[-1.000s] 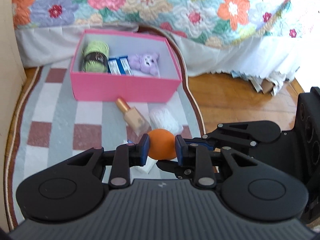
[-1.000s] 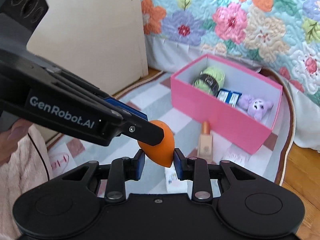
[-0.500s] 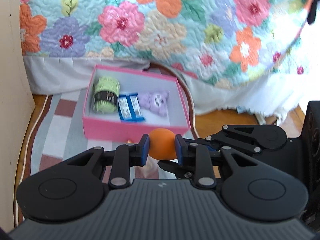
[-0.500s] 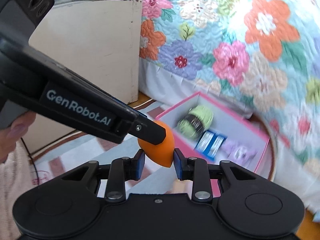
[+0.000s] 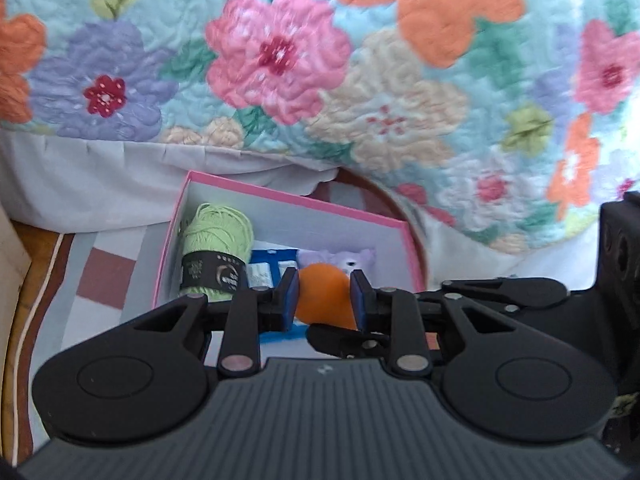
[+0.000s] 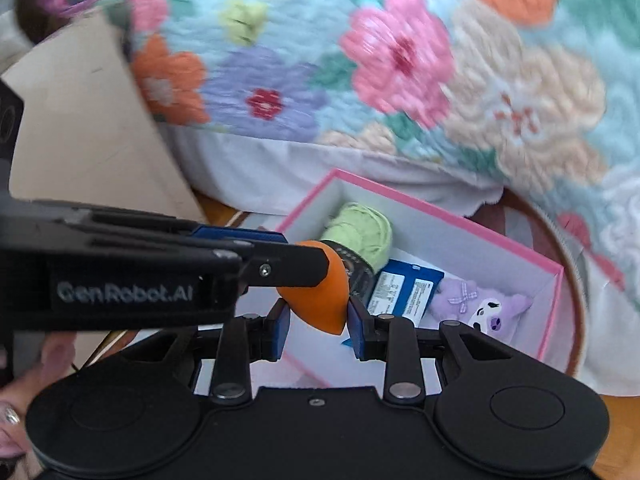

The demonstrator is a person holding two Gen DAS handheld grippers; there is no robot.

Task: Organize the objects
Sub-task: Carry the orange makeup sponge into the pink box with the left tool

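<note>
Left wrist view: left gripper is clamped on the orange makeup sponge, both blue pads pressing its sides. Half a second ago the sponge hung in front of the near wall of the pink box; now it sits over the box interior, above the blue packets and in front of the purple plush. The green yarn ball lies at the left end of the box. The floral quilt fills far more of the frame than before and is motion-blurred. The right gripper's linkage shows just beneath the sponge.

Right wrist view: right gripper is closed on the narrow end of the same sponge, while the left gripper's finger reaches in from the left and covers its upper part. So the sponge is held by both tools at once, now above the box; a second ago the box stood well ahead.

Judgement: carry phase is nearly over. The sponge is positioned for a drop into the free space near the packets; both grips need to release, and an uneven release could flick it out.
</note>
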